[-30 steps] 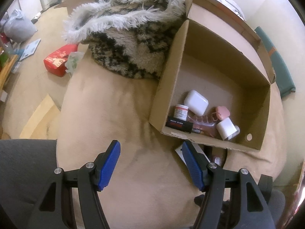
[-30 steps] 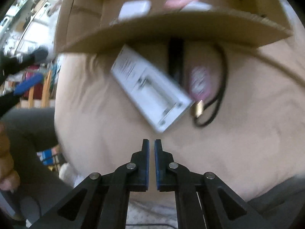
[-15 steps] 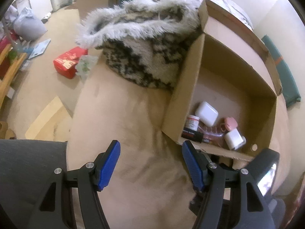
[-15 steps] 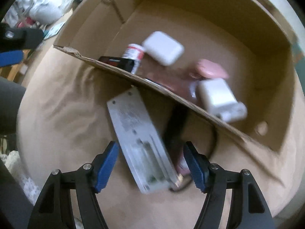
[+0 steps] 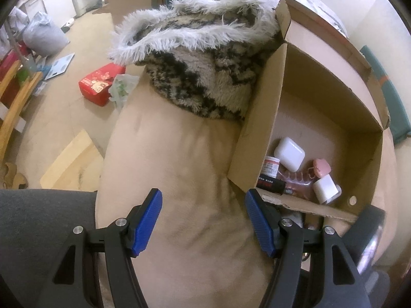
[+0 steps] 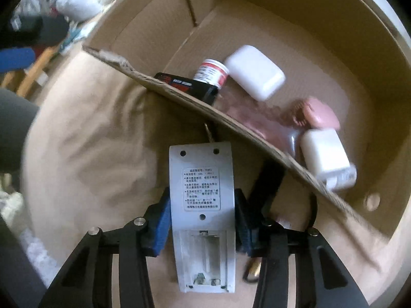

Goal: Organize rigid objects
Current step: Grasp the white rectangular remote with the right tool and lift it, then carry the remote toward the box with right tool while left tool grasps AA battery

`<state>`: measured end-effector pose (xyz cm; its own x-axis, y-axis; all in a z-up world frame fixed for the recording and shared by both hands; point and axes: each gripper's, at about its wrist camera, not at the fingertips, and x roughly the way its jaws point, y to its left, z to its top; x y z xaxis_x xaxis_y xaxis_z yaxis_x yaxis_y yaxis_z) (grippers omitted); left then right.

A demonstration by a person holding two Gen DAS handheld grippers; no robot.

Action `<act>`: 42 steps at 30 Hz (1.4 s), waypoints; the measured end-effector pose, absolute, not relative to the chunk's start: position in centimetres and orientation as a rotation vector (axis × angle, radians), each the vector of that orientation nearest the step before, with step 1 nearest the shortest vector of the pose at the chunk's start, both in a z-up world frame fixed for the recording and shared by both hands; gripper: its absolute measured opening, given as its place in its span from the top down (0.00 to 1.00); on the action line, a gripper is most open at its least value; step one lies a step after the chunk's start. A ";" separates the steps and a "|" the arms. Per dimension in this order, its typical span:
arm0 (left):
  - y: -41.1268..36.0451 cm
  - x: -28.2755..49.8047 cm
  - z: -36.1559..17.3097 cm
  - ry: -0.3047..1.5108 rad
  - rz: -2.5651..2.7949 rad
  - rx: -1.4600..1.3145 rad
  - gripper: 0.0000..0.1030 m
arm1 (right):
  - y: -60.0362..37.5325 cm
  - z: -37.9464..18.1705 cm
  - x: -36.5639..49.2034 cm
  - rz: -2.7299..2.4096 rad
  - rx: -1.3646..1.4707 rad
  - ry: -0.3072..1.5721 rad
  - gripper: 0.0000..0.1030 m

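A cardboard box (image 5: 259,133) lies on a beige cushion (image 5: 179,179); it also shows in the right wrist view (image 6: 231,123). Inside lie a white earbud case (image 6: 254,73), a small red-labelled jar (image 6: 212,73), a black battery (image 6: 187,87), a pink item (image 6: 321,114) and a white plug (image 6: 325,154). My right gripper (image 6: 202,220) is shut on a white remote (image 6: 201,179), back side up with its battery bay open, just outside the box's near wall. My left gripper (image 5: 203,220) is open and empty over the cushion, left of the box.
A furry black-and-white blanket (image 5: 205,59) lies against the box's left wall. A black cable and dark items (image 6: 269,179) lie under the remote by the box. On the floor to the left are a red pack (image 5: 100,84) and a cardboard sheet (image 5: 69,164).
My right gripper opened, moved onto the white remote and closed on its sides. My left gripper drifted left, staying open.
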<state>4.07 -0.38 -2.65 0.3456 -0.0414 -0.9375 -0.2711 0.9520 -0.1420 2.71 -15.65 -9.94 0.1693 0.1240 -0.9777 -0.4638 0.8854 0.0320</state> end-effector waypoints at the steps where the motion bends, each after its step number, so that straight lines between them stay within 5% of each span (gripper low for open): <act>1: -0.4 4.0 -2.7 1.214 0.153 -0.295 0.38 | -16.3 -9.6 2.6 0.423 -0.260 1.349 0.55; 15: -1.9 3.7 -4.3 1.265 0.089 -0.236 0.38 | -27.3 -2.5 -0.5 0.394 0.131 1.150 0.56; 35: -13.7 8.6 -13.3 1.379 0.081 -0.128 0.46 | -32.3 -3.6 1.9 0.255 0.386 1.107 0.56; 42: -13.7 9.3 -13.2 1.359 0.054 -0.071 0.88 | -31.7 -4.1 1.8 0.255 0.345 1.130 0.56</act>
<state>9.25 -13.65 -13.18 0.2098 -0.0024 -0.9777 -0.0801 0.9966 -0.0196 1.82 -31.70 -4.13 0.4072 0.3695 -0.8353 -0.0249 0.9187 0.3943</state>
